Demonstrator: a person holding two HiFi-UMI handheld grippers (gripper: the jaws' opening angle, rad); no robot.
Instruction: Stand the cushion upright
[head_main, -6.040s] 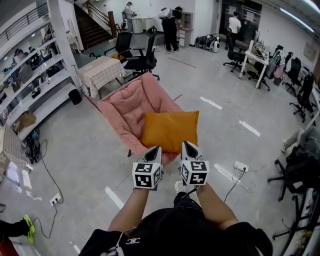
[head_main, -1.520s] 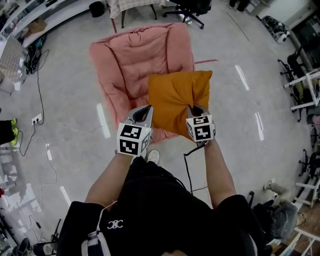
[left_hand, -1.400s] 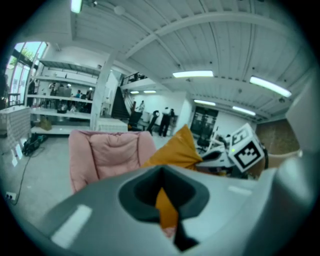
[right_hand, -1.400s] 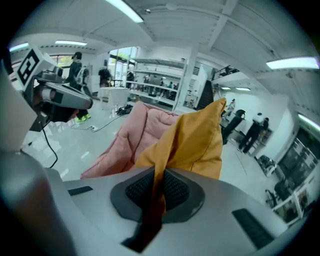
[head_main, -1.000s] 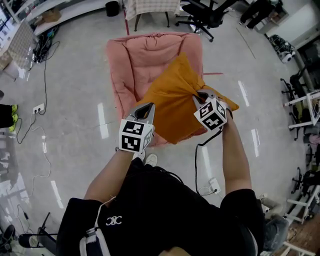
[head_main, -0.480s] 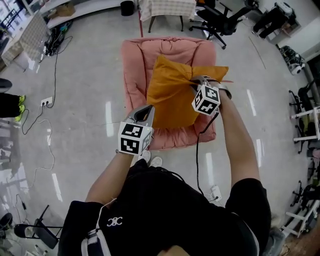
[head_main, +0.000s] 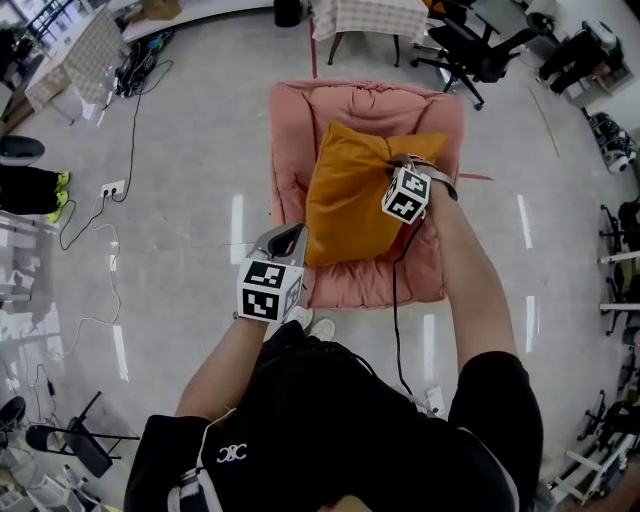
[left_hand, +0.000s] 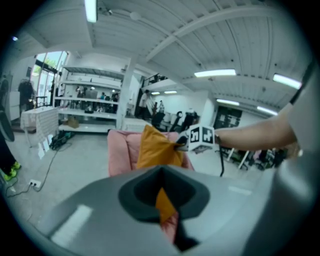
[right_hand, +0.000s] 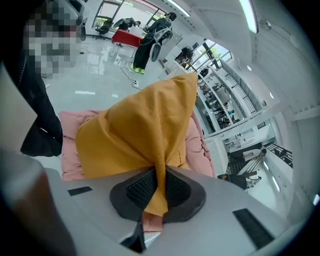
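The orange cushion (head_main: 350, 205) stands tilted on the seat of the pink padded chair (head_main: 365, 100), its top toward the chair back. My right gripper (head_main: 393, 172) is shut on a bunched fold at the cushion's upper edge; the right gripper view shows the fabric (right_hand: 150, 120) pinched between the pads (right_hand: 142, 187). My left gripper (head_main: 292, 232) hovers just off the cushion's lower left corner, apart from it, jaws together and holding nothing. In the left gripper view the cushion (left_hand: 155, 147) and the right gripper's cube (left_hand: 201, 138) show beyond my left gripper (left_hand: 161, 170).
Cables (head_main: 95, 215) and a wall socket (head_main: 110, 188) lie on the shiny floor to the left. Black office chairs (head_main: 470, 50) and a table with a checked cloth (head_main: 370, 15) stand behind the pink chair. Someone's shoes (head_main: 30, 185) are at the far left.
The right gripper has carried the cushion's edge up and toward the chair back, swinging it from lying flat to standing. The left gripper has come away from the cushion and stays low.
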